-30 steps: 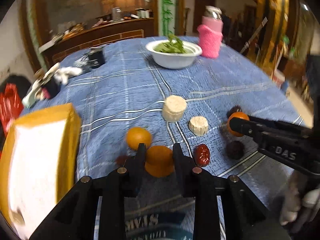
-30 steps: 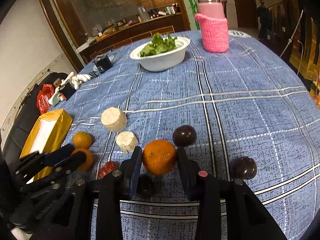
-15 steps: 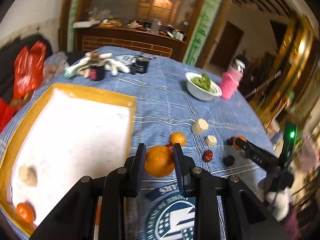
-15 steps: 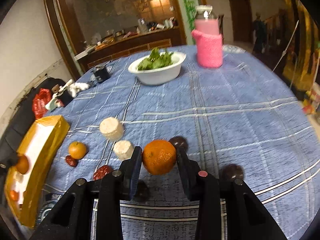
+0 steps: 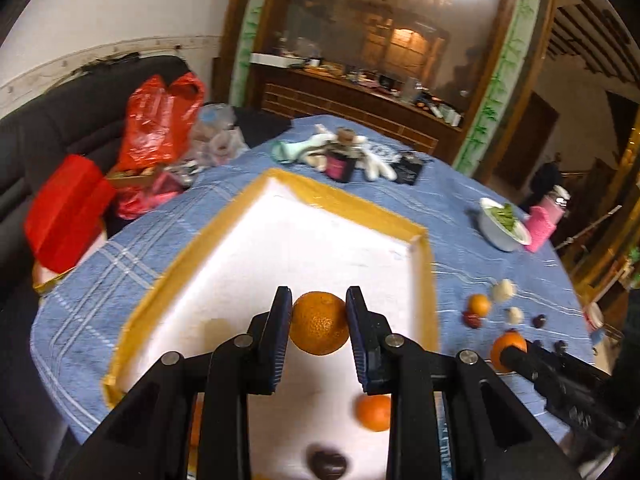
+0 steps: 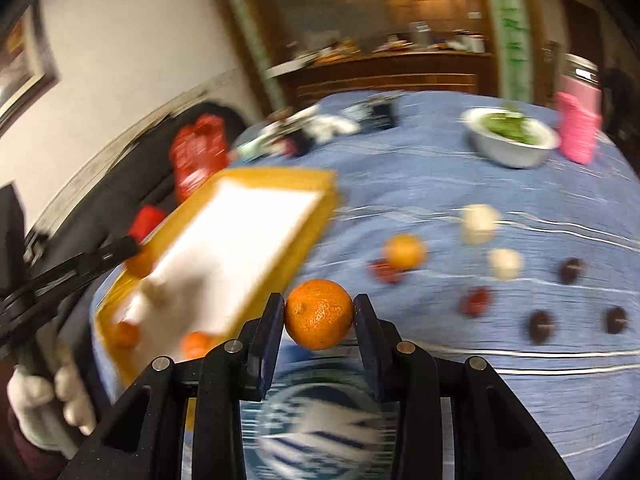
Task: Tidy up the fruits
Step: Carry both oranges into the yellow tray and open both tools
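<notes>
Left gripper (image 5: 318, 322) clamped on an orange (image 5: 319, 323) directly above the yellow-rimmed tray (image 5: 424, 264), nearer than right gripper (image 6: 319, 320), gripping another orange (image 6: 319, 314) beside it.

A dark sofa (image 5: 60, 120) lines the white wall (image 5: 120, 4); a wooden sideboard (image 5: 340, 96) stands behind.

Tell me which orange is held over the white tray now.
The orange in the left tongs, above the tray. The right tongs hold their orange above the blue cloth; another orange lies on the cloth.
</notes>
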The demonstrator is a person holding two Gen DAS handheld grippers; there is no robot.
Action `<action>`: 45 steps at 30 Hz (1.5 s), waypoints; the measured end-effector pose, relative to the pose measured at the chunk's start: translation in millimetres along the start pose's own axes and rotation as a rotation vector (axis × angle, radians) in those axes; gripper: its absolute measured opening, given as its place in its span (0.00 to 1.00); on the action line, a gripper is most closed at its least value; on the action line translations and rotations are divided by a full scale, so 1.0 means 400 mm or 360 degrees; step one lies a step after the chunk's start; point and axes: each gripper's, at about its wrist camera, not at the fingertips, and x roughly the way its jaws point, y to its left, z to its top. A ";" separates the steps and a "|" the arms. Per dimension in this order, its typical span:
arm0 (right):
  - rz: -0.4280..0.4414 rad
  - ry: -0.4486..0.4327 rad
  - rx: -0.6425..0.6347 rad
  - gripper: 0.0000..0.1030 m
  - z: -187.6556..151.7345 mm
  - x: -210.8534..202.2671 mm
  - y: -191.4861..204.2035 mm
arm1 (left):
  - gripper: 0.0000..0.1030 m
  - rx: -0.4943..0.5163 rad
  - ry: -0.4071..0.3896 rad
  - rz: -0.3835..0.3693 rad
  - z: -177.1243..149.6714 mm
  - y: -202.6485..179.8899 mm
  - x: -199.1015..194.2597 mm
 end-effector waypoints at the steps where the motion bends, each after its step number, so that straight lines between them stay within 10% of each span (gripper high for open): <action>1: 0.0017 0.0017 -0.0036 0.38 -0.007 0.013 0.030 | 0.26 -0.0006 0.0001 0.0025 -0.004 0.015 -0.001; 15: -0.0010 0.0135 -0.0411 0.40 -0.041 0.181 0.292 | 0.33 -0.0109 -0.0037 0.0202 -0.011 0.144 0.003; 45: -0.0091 -0.0019 -0.0219 0.61 -0.060 0.052 0.211 | 0.69 0.0199 -0.0217 0.0239 -0.012 -0.035 -0.123</action>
